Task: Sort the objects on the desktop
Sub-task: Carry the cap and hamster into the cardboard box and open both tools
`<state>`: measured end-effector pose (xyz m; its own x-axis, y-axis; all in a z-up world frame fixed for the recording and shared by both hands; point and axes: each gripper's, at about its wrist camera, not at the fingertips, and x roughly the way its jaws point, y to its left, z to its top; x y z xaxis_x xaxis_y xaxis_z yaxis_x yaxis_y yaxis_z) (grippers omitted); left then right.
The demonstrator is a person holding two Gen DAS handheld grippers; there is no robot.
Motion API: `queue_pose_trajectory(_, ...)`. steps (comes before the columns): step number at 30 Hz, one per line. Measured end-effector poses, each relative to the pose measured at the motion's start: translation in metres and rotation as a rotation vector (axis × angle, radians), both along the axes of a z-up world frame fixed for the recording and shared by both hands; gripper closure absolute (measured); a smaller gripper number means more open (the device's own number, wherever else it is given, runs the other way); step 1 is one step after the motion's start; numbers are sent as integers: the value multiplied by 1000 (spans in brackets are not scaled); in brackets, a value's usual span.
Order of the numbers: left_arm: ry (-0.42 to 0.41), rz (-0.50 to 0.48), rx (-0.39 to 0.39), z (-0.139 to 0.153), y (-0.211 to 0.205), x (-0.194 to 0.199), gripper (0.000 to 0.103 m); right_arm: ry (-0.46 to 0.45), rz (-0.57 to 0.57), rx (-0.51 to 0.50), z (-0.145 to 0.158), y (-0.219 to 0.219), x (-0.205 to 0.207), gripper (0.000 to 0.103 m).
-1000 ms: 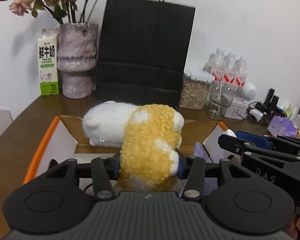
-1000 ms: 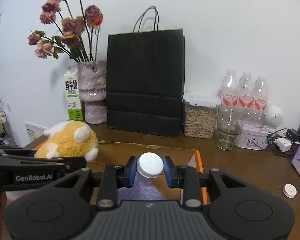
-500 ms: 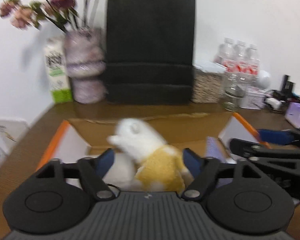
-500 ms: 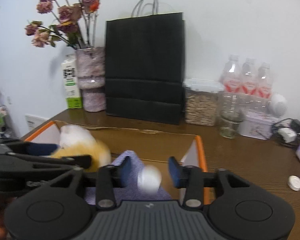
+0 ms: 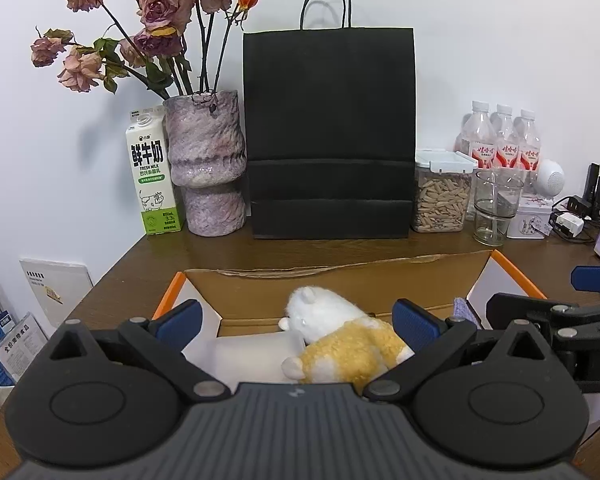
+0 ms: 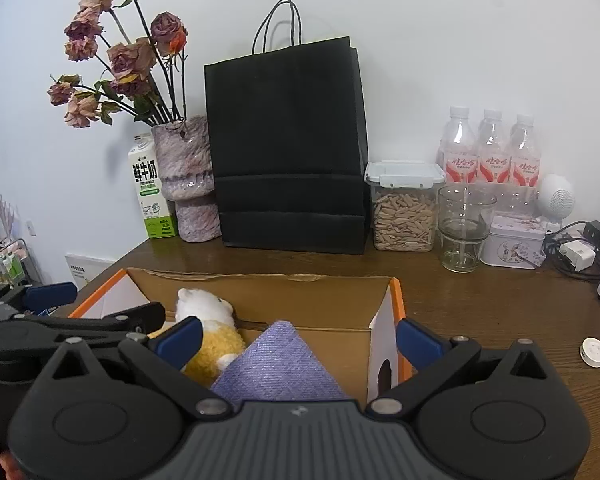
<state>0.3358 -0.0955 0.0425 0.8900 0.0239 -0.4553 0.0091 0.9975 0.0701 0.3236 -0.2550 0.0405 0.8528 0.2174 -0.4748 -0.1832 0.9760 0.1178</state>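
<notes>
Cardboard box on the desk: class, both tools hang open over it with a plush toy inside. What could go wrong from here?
1. The left tool and right tool hover close together over the cardboard box; pulling out, they might collide.
2. The small white cap lies near the desk's edge; a clumsy grab could knock it off.
3. Reaching back risks tipping the empty glass.

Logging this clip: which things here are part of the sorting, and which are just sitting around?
Job: box, plush toy, purple cloth, white cap on the desk, both open grippers.
Background: black bag, vase, milk carton, seed jar, glass, bottles, tin.
</notes>
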Motion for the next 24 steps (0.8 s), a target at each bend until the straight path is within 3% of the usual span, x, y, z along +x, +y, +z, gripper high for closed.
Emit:
queue_pose_trajectory(13, -30, 25, 4, 6, 2, -16, 0, -34, -1, -14, 8, 4, -9, 0)
queue_pose_trajectory(24, -100, 40, -12, 24, 11, -61, 0, -124, 15, -24, 31, 15, -53, 0)
